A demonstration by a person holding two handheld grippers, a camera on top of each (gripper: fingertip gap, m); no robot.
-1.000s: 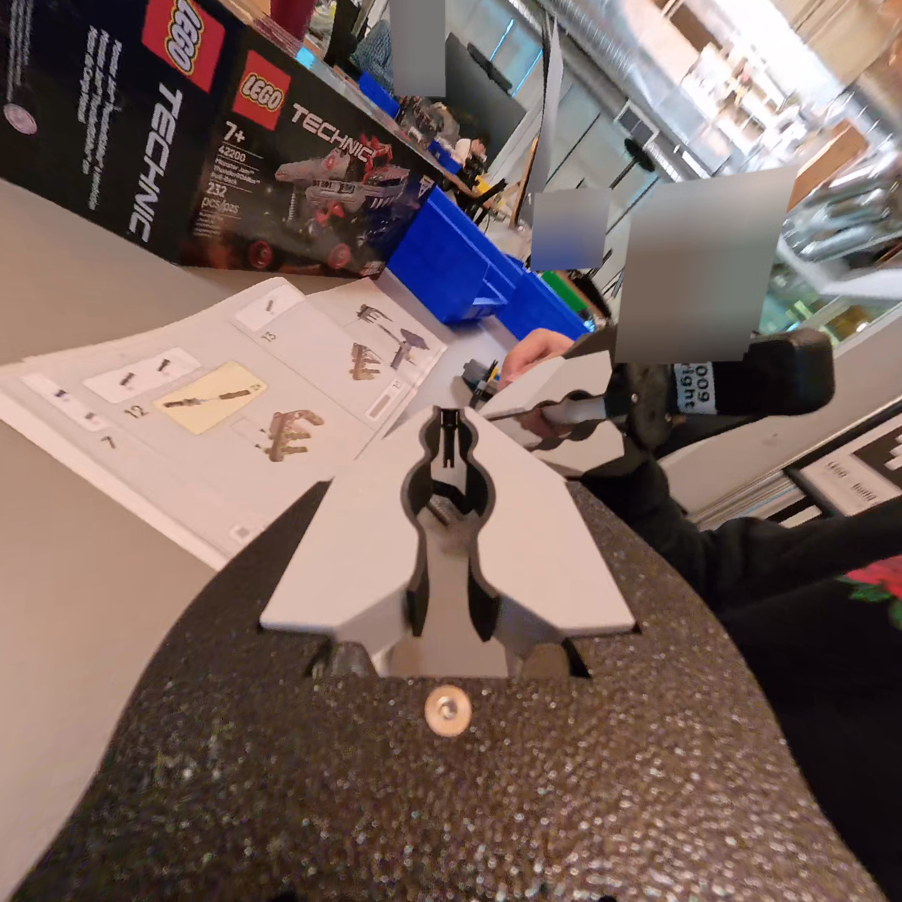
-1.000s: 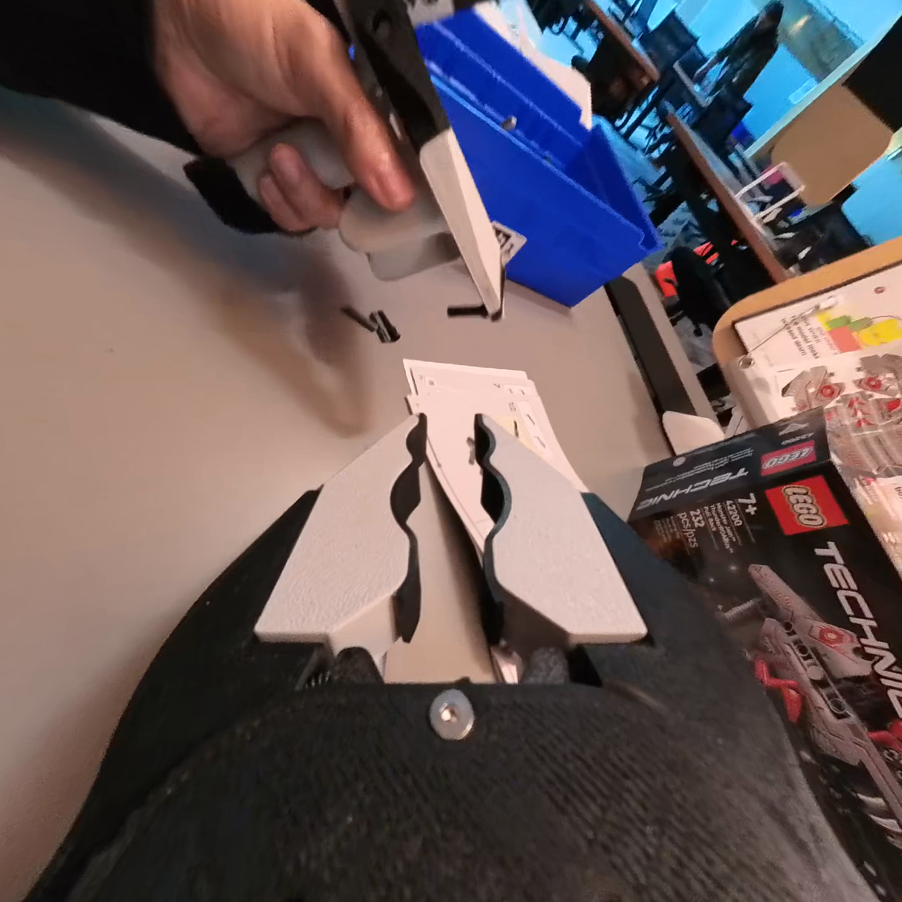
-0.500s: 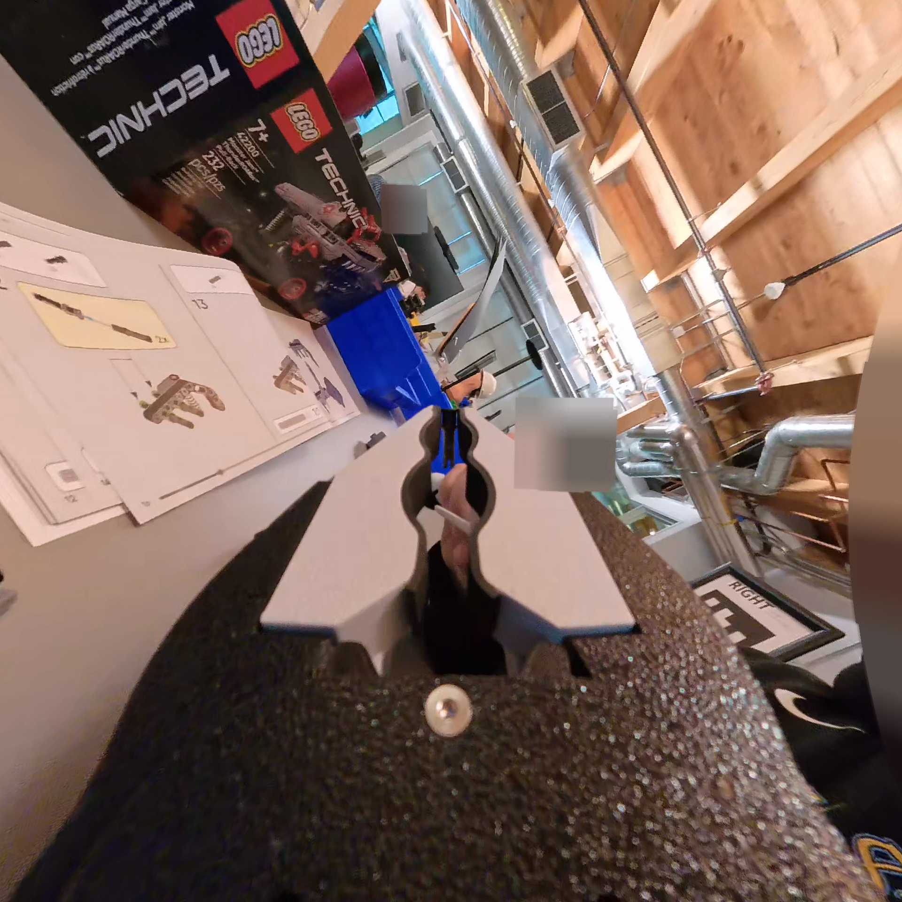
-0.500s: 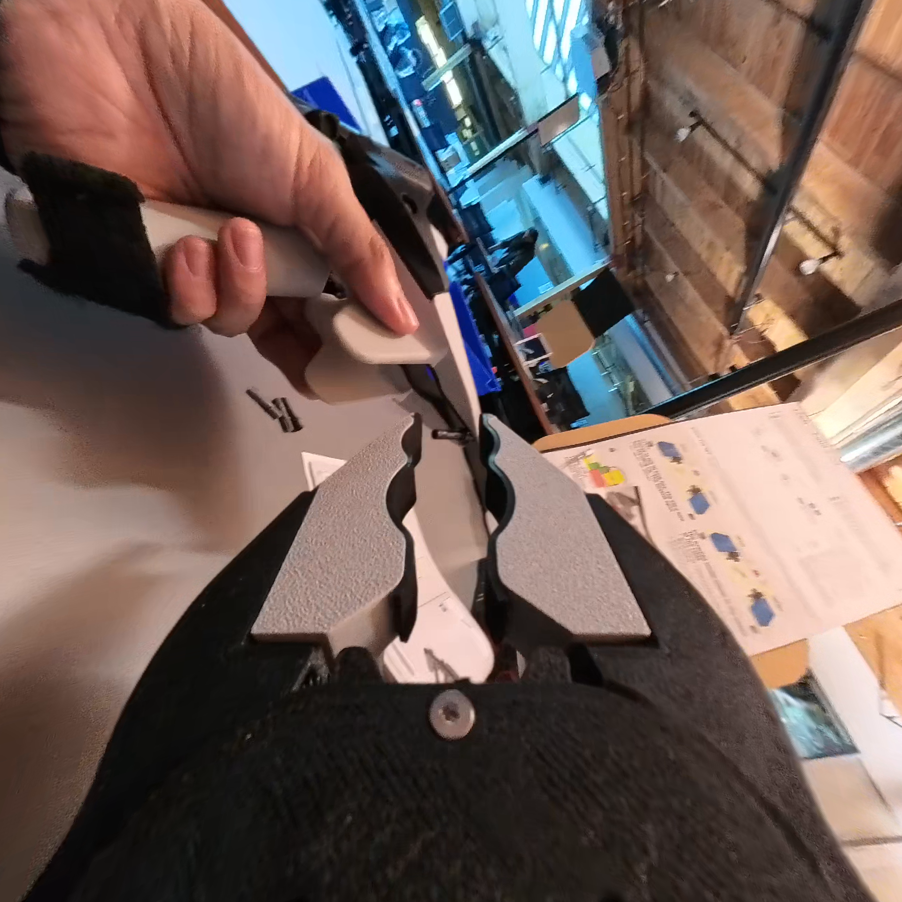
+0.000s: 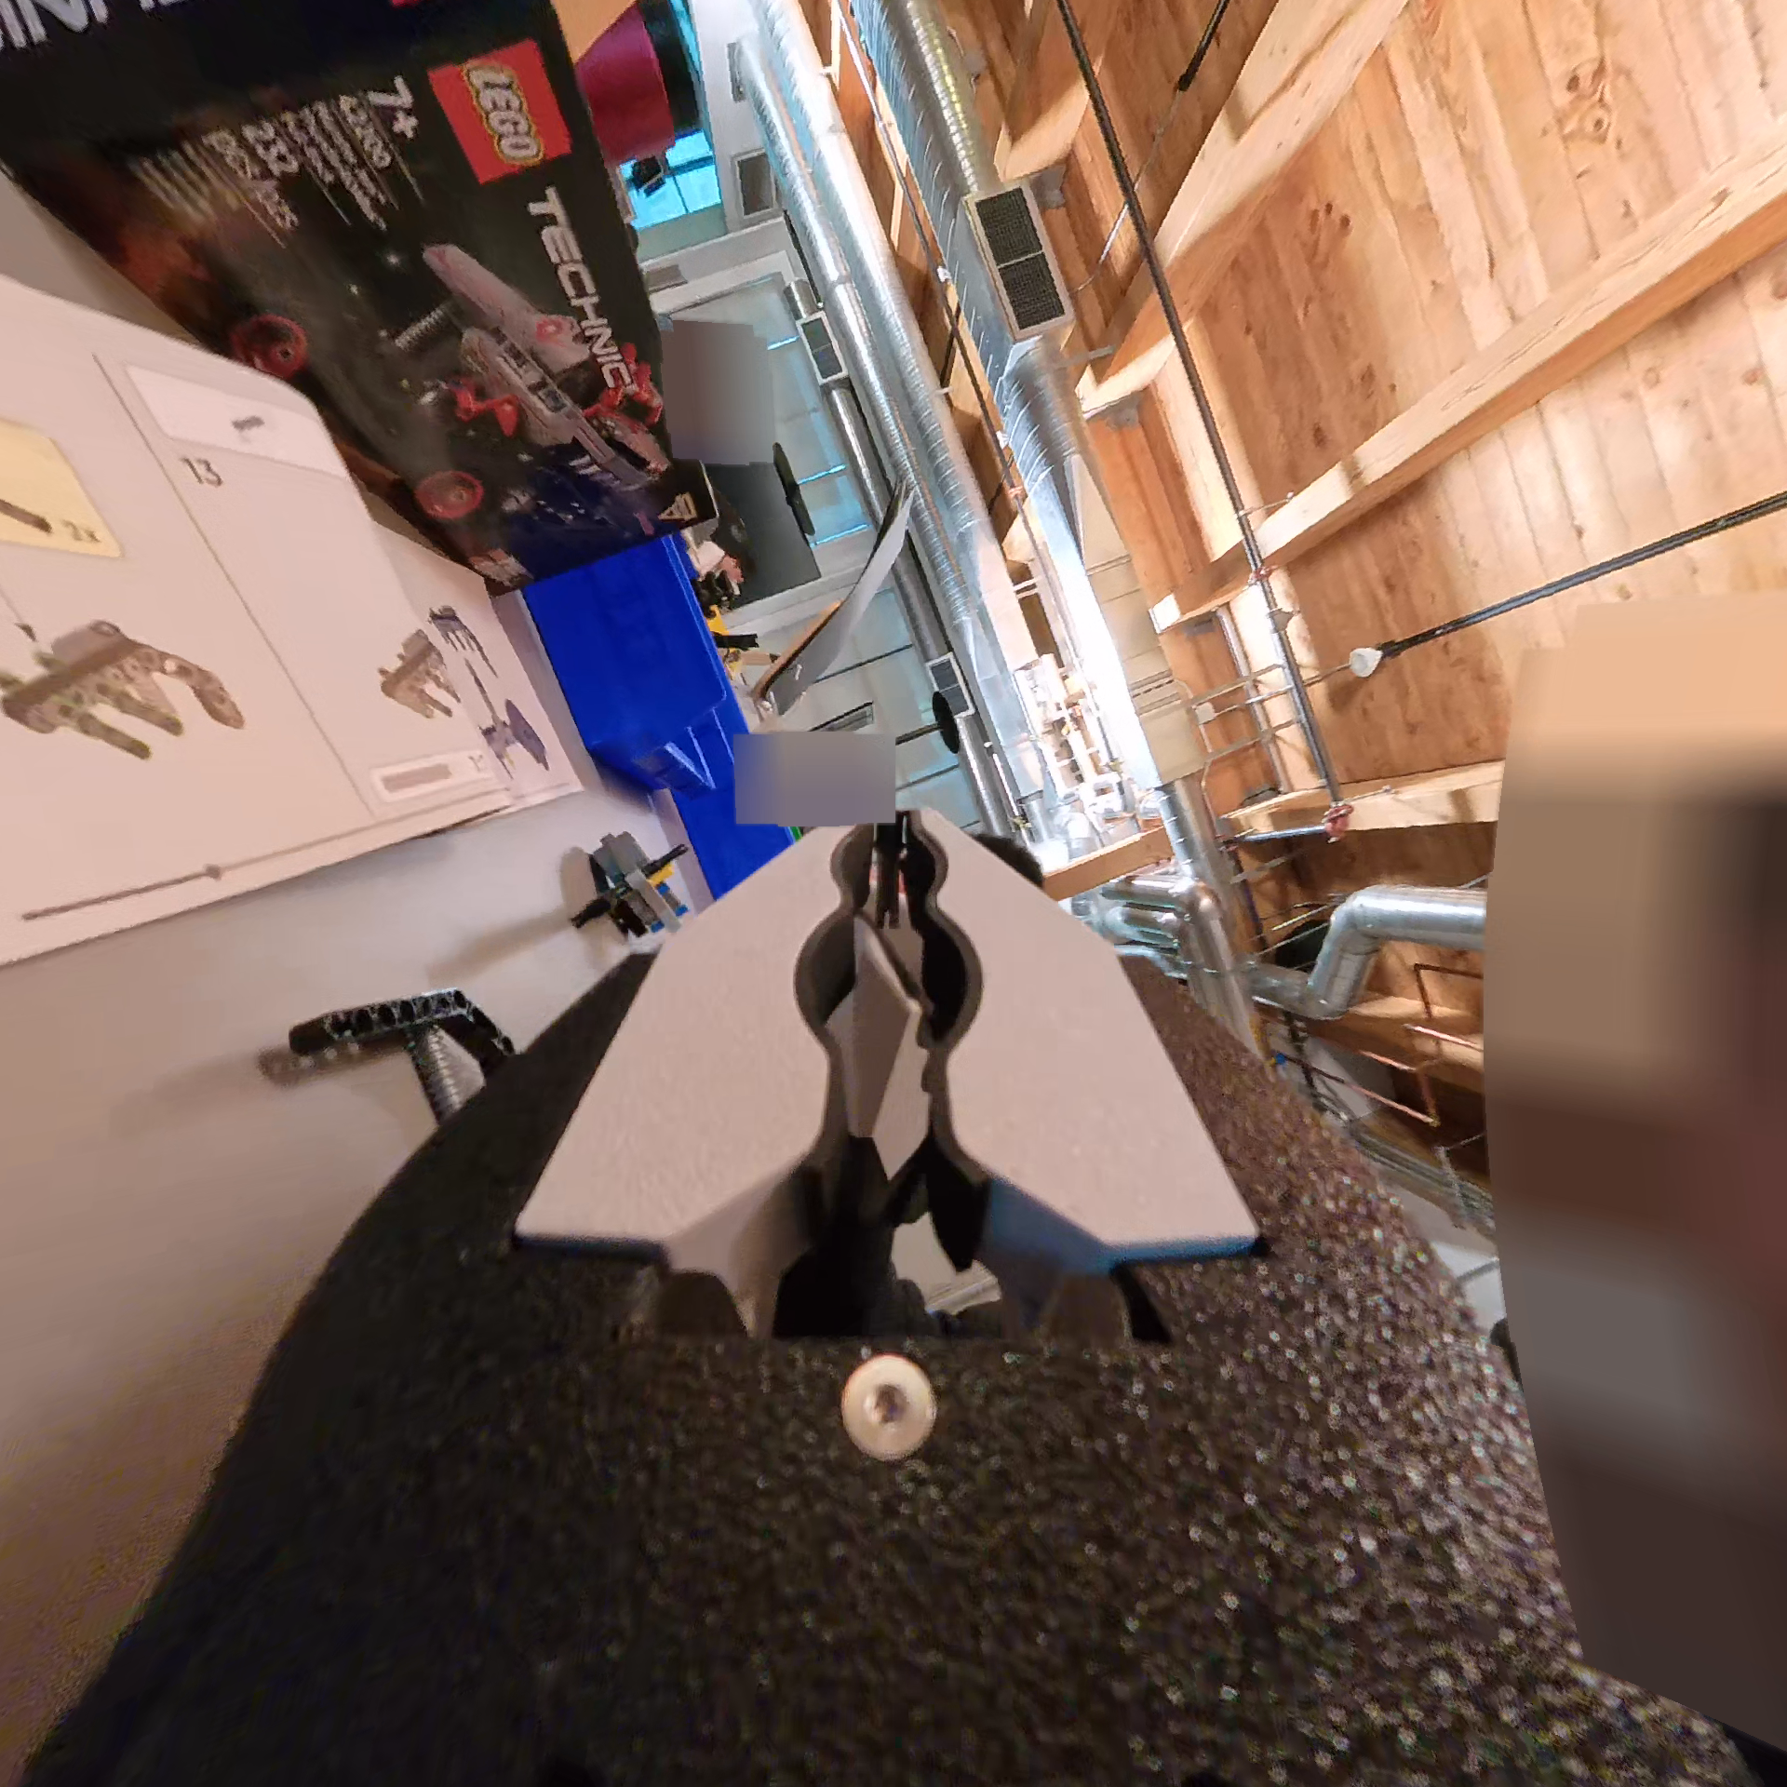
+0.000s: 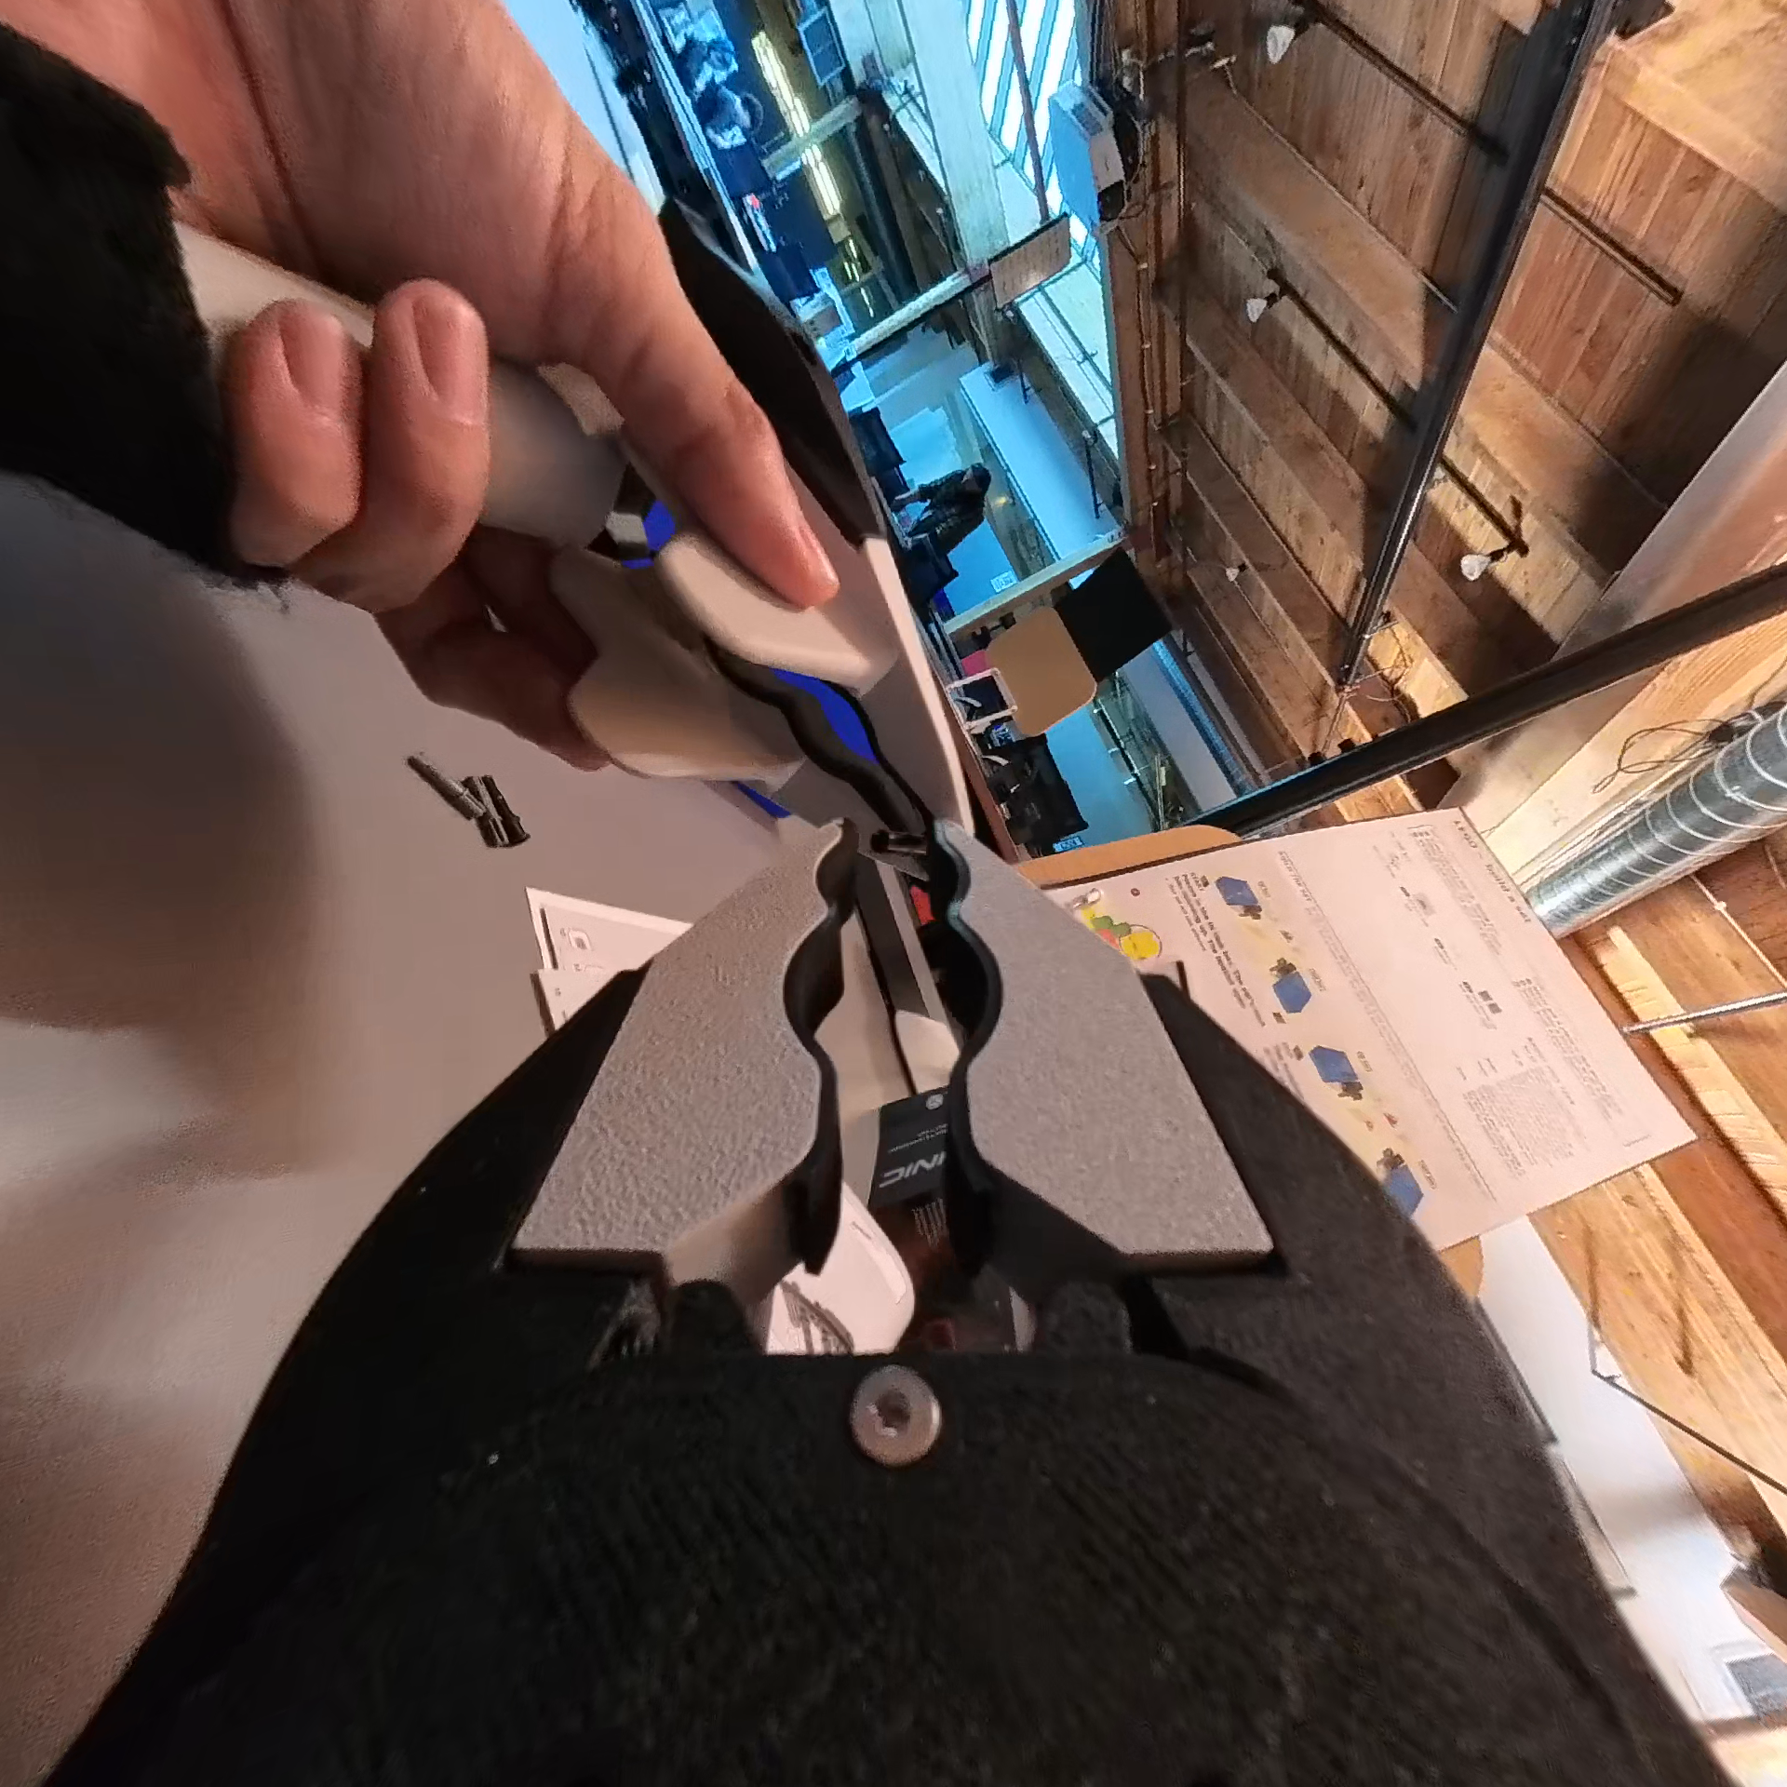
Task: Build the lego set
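Left wrist view, left to right:
- Instruction booklet (image 5: 242, 677) open on the surface (image 5: 145, 1160), far left; set box (image 5: 387, 271) standing behind it.
- Black beam with a spring (image 5: 396, 1015) lying on the surface, near the left side of the tool body.
- Small part-built assembly (image 5: 629, 885) farther off, just in front of the blue bin (image 5: 648, 677).
- Left gripper (image 5: 890, 841) raised clear of the surface, fingers pinched nearly shut on a short black pin (image 5: 885, 875). Pin held at the very tips, long axis roughly in line with the fingers, free end poking out ahead.

Right wrist view, left to right:
- Left hand (image 6: 464, 319) squeezing the handle; comes in from upper left.
- Loose pins (image 6: 488, 807) on the surface, well apart from both tools. Not in play.
- Held pin sits right in the mouth of the right gripper (image 6: 894, 851), between its two tips.
- Seen from here, lies crosswise: long axis spans the gap from one finger toward the other, slightly tilted.
- Right fingers drawn in to a narrow gap, one on each side of the pin. Cannot tell whether they press on it yet.
- Printed sheet (image 6: 1402, 1015) on a board, far right. Irrelevant.

Judgement: looks like a hand-over or re-grip in mid-air. Hinges on that crosswise lie; closing now would catch the pin end to end, likely a poor hold, could pop out. Probably better turned first so the pads meet its sides.
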